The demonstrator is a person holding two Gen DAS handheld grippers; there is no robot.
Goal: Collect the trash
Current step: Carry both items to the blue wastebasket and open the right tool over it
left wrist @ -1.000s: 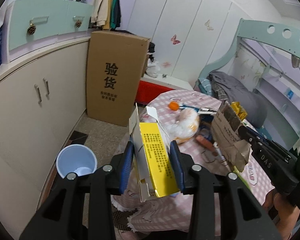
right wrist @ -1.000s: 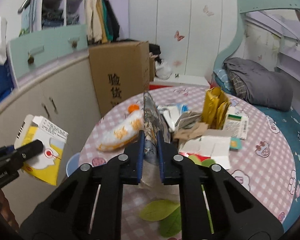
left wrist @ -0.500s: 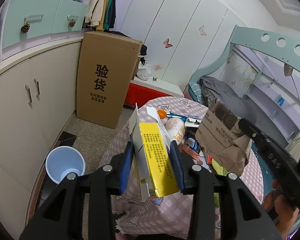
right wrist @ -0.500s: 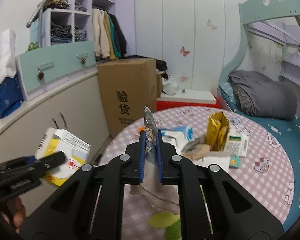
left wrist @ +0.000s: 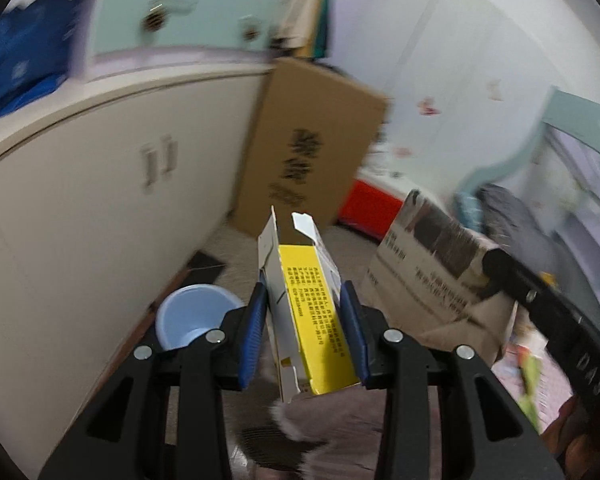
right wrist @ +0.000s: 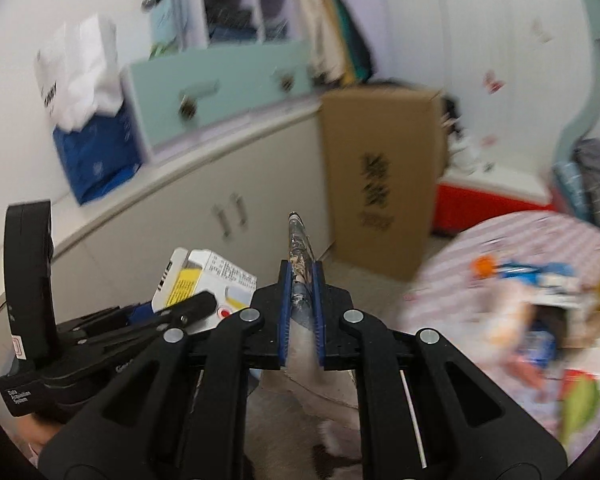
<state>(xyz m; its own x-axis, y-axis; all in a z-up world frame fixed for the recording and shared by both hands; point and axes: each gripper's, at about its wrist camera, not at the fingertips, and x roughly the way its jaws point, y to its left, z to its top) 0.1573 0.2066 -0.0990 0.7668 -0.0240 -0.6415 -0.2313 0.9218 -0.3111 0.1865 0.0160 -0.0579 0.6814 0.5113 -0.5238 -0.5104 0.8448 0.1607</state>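
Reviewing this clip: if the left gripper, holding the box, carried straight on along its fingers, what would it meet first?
Probably the tall brown cardboard carton standing on the floor; depth is blurred. The left gripper is shut on the yellow-and-white paper box, and the pale blue plastic bin sits lower left, off that line.

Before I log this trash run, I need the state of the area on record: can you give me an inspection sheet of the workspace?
Surface: round table with pink checked cloth, blurred.
Job's things: yellow and white carton held in the left gripper; flattened paper bag held in the right gripper; light blue bin on the floor beside the cabinet.
Clutter: wrappers and packets on the table, too blurred to name.
Grippers: left shut on the carton; right shut on the bag's edge.
Cables: nothing seen.
Surroundings: cream cabinet, tall cardboard box, red crate, white wardrobe doors, bed frame.
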